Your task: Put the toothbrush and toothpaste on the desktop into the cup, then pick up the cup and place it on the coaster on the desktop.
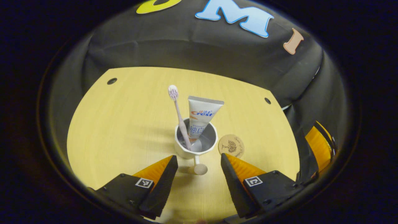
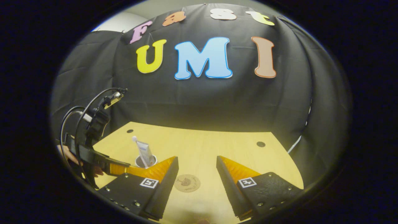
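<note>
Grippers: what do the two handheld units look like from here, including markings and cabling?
Both match. The left gripper and right gripper each have two wedge-shaped, ribbed fingers on black blocks fastened with screws, every block carrying a small square black-and-white tag. In the right gripper view the left unit also appears from the side, topped by a black mount with looping black cables.

Low in the frame the right claw (image 2: 197,165) stands open above the bench (image 2: 217,146). The coaster (image 2: 187,183) lies between its fingers. At left, the cup (image 2: 145,161) holds toothbrush (image 2: 135,140) and toothpaste (image 2: 145,151), with the left claw (image 2: 118,168) just beside it.
</note>
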